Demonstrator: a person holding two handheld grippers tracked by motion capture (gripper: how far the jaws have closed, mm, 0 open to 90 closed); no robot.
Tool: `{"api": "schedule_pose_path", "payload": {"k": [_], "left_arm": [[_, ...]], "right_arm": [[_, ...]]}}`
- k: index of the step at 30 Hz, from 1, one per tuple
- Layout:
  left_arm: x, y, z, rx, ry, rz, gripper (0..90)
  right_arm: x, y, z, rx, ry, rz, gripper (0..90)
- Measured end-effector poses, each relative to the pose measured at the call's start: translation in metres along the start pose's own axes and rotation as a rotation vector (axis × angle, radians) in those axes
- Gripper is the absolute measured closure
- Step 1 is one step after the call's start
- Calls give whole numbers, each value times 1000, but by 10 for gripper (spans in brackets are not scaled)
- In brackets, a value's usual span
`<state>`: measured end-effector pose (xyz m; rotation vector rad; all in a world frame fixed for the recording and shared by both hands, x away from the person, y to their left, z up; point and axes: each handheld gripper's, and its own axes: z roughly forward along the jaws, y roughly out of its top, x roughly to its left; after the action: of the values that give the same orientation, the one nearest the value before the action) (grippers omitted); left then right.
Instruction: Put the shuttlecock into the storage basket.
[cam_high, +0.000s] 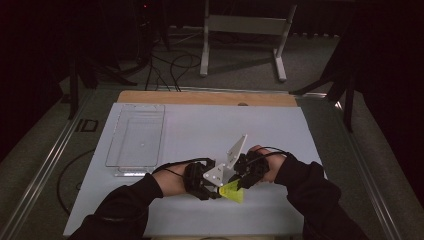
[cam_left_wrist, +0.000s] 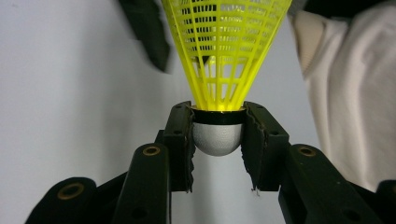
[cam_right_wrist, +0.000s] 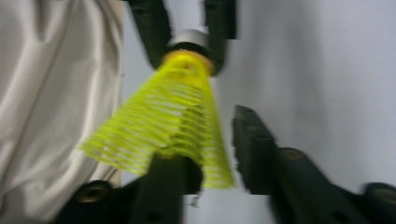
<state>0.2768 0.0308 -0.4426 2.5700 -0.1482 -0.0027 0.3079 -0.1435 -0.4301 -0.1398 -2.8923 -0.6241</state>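
I have the yellow shuttlecock (cam_high: 233, 192) as my landmark, low over the white surface (cam_high: 200, 130) near its front edge. My left gripper (cam_high: 206, 186) sits just left of the shuttlecock, and in the left gripper view its fingers (cam_left_wrist: 180, 140) are clamped on the shuttlecock's (cam_left_wrist: 219, 70) rounded white cork base, one pad on each side of the black band, the yellow mesh skirt flaring away from them.

My right gripper (cam_high: 243, 181) is just right of the shuttlecock. In the right gripper view, which is blurred, its fingers (cam_right_wrist: 254, 149) stand apart at a middling width: the left one lies under the skirt's rim, while the right one is clear of the shuttlecock (cam_right_wrist: 173, 121), with pale surface showing between them. They do not press on the skirt.

A person's dark sleeves (cam_high: 310, 185) come in from below the shuttlecock. A clear plastic tray (cam_high: 136, 142) lies well to the upper left of the shuttlecock, on the surface.
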Motion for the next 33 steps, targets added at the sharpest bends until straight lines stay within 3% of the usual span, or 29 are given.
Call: {"api": "schedule_pose_path", "payload": {"k": [7, 9, 10, 17, 23, 33], "left_arm": [[1, -3, -3, 12, -20, -14, 659], [2, -5, -5, 23, -28, -23, 659], [2, -6, -6, 29, -12, -21, 659], [5, -14, -11, 52, -46, -62, 659], [8, -20, -20, 72, -28, -119, 658], [17, -34, -36, 90, -49, -200, 658]], "right_arm": [[-3, -4, -2, -37, -47, 22, 447], [-2, -5, -3, -45, -62, 31, 411], [-2, -6, -3, -50, -60, 35, 384], [-3, -11, -6, -73, -80, 76, 241], [-4, -17, -8, -105, -101, 102, 147], [-4, -29, -11, -180, -136, 122, 98]]}}
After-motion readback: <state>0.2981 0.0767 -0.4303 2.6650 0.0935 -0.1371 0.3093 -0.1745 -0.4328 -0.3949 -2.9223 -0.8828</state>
